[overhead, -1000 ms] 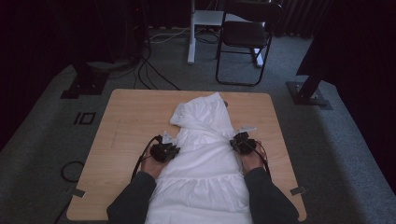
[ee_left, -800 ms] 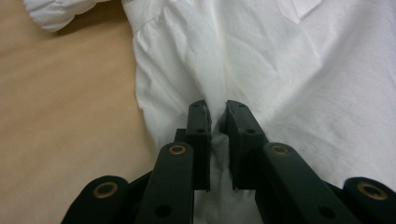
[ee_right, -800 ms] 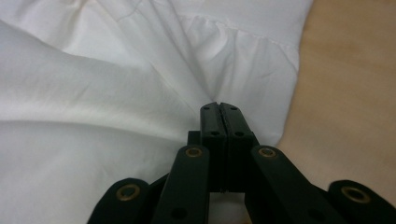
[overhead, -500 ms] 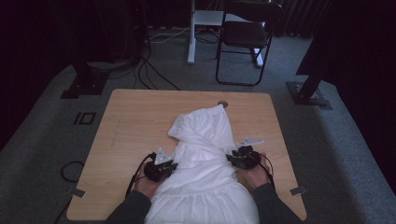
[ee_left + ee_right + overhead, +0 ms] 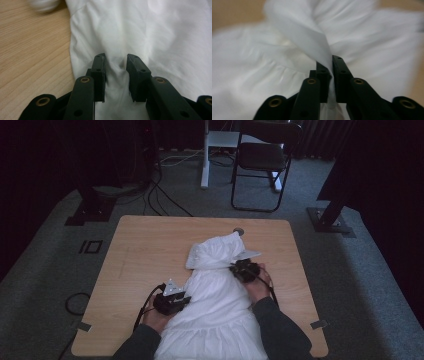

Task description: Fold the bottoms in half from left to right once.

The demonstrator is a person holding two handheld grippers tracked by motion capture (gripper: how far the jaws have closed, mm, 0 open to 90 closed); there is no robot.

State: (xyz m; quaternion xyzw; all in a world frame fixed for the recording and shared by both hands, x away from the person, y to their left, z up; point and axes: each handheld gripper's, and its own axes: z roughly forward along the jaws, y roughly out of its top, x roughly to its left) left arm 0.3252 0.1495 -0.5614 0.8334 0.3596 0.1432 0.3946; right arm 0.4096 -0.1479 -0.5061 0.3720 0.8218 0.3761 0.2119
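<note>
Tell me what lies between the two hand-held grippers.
Only the white garment lies between the left hand-held gripper and the right hand-held gripper, per the high view.

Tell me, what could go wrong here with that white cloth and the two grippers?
The right gripper pinches only a thin fold of the white cloth, so that fold might slip out if pulled hard. The left gripper has just been opening, with cloth bunched between its jaws but not clamped, so that side may drop and fold unevenly. The near end hangs over the table edge and could drag the rest off.
</note>
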